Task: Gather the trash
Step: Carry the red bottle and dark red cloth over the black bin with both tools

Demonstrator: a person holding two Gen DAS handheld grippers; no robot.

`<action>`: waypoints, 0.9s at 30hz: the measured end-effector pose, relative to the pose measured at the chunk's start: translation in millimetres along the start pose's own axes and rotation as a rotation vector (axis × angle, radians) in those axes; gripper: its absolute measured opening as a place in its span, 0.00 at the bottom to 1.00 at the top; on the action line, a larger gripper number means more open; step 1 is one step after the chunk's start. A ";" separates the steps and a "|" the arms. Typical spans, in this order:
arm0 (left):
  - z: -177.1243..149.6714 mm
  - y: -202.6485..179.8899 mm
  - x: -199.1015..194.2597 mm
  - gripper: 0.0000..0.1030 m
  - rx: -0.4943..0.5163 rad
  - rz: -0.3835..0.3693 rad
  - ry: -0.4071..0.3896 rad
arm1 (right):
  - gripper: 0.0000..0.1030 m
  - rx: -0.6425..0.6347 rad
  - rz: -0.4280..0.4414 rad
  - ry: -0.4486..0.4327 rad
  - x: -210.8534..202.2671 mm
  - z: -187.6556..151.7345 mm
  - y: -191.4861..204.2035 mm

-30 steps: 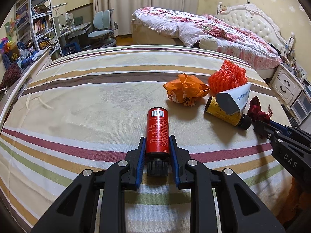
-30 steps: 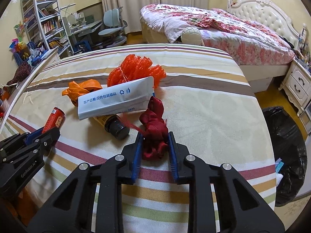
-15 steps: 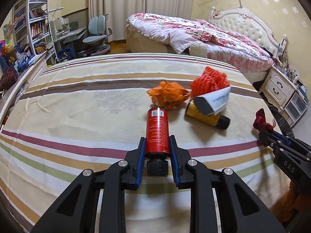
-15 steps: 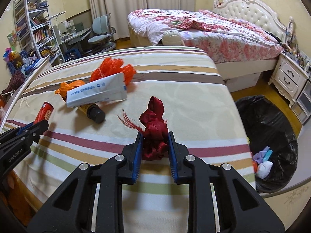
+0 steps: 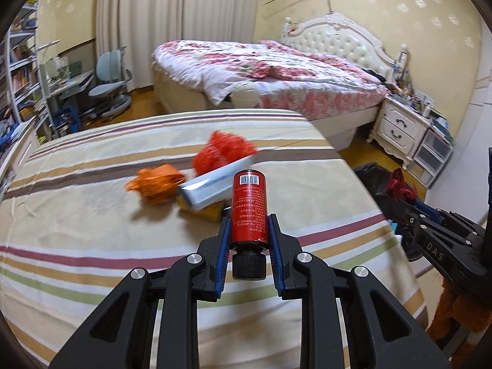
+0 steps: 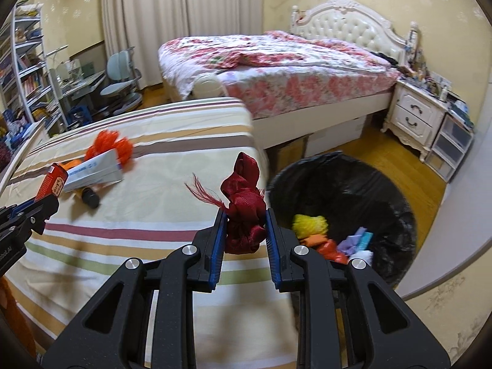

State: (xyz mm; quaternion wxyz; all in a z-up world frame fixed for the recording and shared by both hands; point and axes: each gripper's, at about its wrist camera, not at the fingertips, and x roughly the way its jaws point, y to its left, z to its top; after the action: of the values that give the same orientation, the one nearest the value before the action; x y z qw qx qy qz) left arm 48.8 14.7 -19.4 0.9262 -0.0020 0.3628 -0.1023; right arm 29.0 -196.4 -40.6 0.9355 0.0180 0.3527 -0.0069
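Showing "DAS" on right hand-held gripper (image 5: 396,206), barcoded red bottle (image 5: 248,206)

Left claw (image 5: 248,240): jaws clamped, pointing forward and downward, held aloft. Right claw (image 6: 244,230): jaws likewise clamped, tilted downward, raised beside the left at about the same height.

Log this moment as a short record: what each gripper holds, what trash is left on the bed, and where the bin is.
left gripper: jaws shut on red bottle
right gripper: jaws shut on dark red ribbon
left on striped bed: orange mesh, white tube, orange wrapper, yellow bottle
bin: black-lined, on floor beside bed, already holds scraps
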 end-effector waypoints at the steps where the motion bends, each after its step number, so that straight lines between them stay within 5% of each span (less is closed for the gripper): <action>1: 2.3 -7.8 2.1 0.24 0.010 -0.013 -0.003 | 0.23 0.011 -0.016 -0.004 -0.1 0.8 -8.3; 12: 31.2 -97.9 35.5 0.24 0.135 -0.124 -0.041 | 0.23 0.109 -0.126 -0.023 10.0 7.6 -79.2; 27: 43.2 -168.3 94.3 0.24 0.252 -0.146 -0.011 | 0.23 0.194 -0.189 -0.005 38.6 8.6 -131.2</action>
State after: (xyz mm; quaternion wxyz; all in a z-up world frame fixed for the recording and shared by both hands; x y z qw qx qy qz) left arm 113.7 -171.1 -37.8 0.9113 0.0872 0.3408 -0.2139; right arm 60.3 -327.8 -63.4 0.9256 0.0748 0.3479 -0.1291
